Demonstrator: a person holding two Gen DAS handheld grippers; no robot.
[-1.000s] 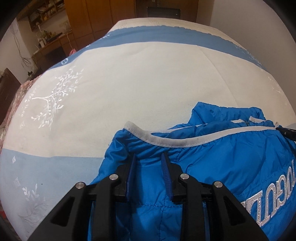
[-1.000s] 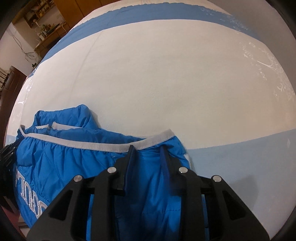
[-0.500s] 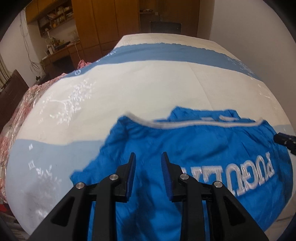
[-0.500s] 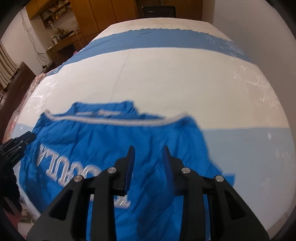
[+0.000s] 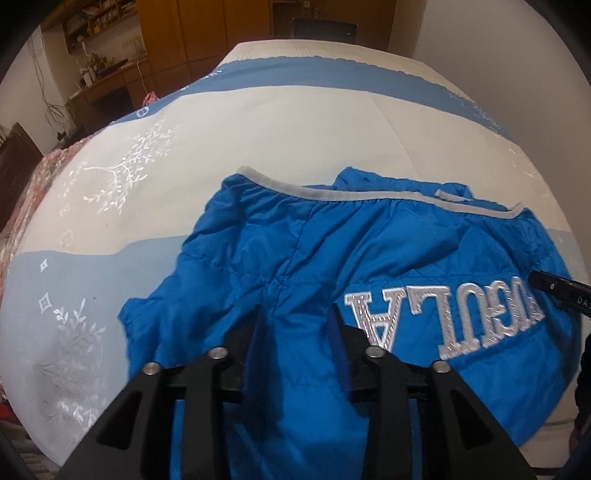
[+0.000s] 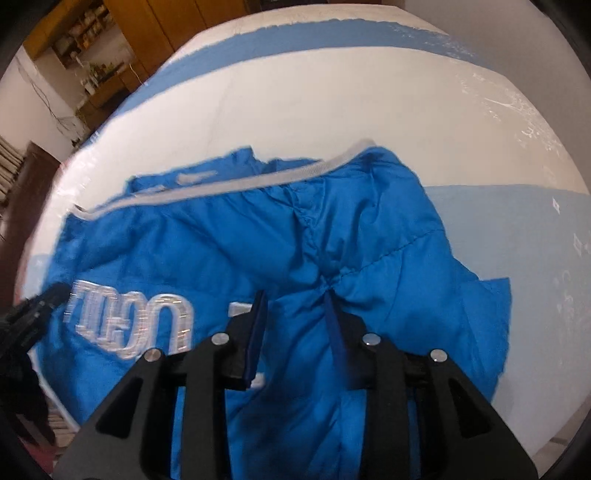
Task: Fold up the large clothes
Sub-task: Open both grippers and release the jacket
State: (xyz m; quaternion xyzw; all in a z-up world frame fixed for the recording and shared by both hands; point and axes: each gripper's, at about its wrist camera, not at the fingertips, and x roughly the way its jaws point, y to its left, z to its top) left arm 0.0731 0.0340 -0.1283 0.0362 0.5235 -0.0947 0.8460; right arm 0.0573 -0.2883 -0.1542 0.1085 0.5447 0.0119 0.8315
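Left wrist view: we see the blue padded jacket [image 5: 332, 266] lying folded on the bed [image 5: 258, 129], near the bed's front edge, its grey ribbed hem [image 5: 325, 192] turned toward the far side. Silver embroidered lettering [image 5: 443, 317] reads upside down across the right part of the jacket. The left claw [image 5: 295, 314] hangs over the jacket's left portion; its jaws have just been opening and stand apart, with jacket fabric showing in the gap below and the pads not pressing on it. The bedspread is white with blue bands and a pale branch print [image 5: 122, 177] on the left. At the right edge the tip of the other black tool [image 5: 554, 291] pokes in over the lettering. Wooden cabinets [image 5: 207, 33] and a cluttered shelf stand behind the bed.

Right wrist view: same jacket [image 6: 369, 240] seen from the other side, somewhat blurred, grey hem [image 6: 236, 184] again toward the far side, lettering [image 6: 140, 317] at lower left. The right claw [image 6: 295, 302] hovers over the jacket's right half, jaws apart; a puckered seam of fabric sits just past the fingertips, and we cannot see the pads clamping it. At the left edge the black tool of the other hand [image 6: 33, 314] shows, blurred. The right side of the jacket lies on the light blue band of the bedspread [image 6: 517, 229].
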